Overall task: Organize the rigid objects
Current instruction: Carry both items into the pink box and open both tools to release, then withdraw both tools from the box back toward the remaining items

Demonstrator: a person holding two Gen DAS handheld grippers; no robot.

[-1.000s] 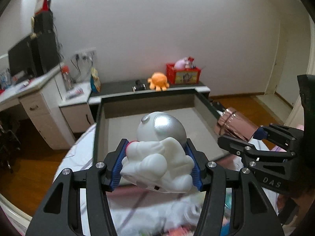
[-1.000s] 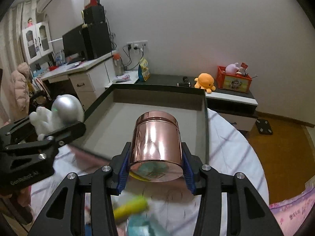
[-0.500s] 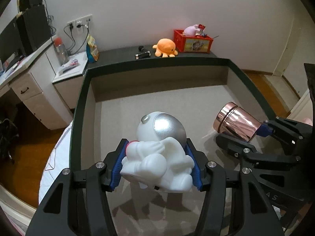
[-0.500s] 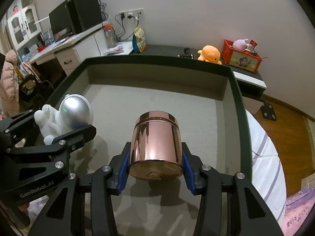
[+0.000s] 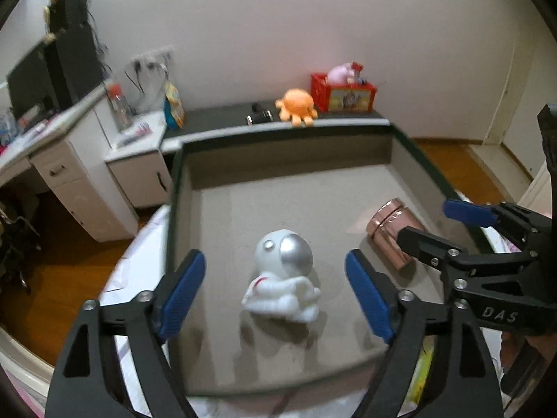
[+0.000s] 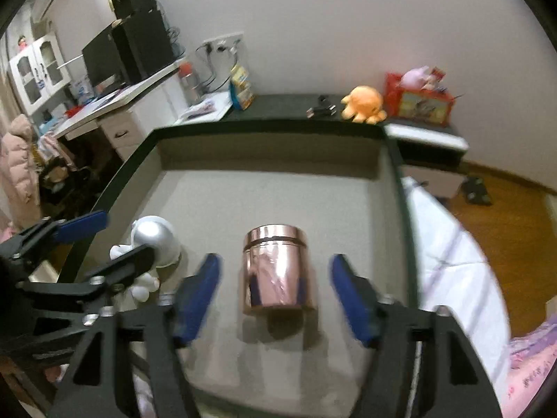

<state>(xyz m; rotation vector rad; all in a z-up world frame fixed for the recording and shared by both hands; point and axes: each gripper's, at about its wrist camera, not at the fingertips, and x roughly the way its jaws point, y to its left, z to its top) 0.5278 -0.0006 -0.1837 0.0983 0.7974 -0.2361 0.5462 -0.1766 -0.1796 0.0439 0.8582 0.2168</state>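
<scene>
Both items are set down inside the grey tray (image 5: 181, 188): the astronaut figure (image 5: 282, 278) sits upright near the tray's front-left, the copper tin (image 6: 275, 271) stands upright to the figure's right, apart from it. The left gripper (image 5: 275, 292) is spread wide, fingers (image 5: 181, 292) clear of the figure on both sides, nothing held. The right gripper (image 6: 275, 289) is likewise released, blue pads flanking the tin without contact. The step in hand is judged to be the retreat after placement. It is best done by pulling each gripper straight back along its own axis, fingers kept spread until the tips are past the objects, so that neither piece is clipped or tipped; the tin is tall and smooth and is likely to roll if knocked over. The two grippers are close to each other over the tray, so a staggered withdrawal is advised. Hard to make out: both views are motion-blurred, so contact between tin base and tray floor is assumed from the shadow, not confirmed. The figure's lower half is hidden behind the left gripper in the right wrist view. Items lying in front of the tray's near wall are cut off and cannot be identified.
</scene>
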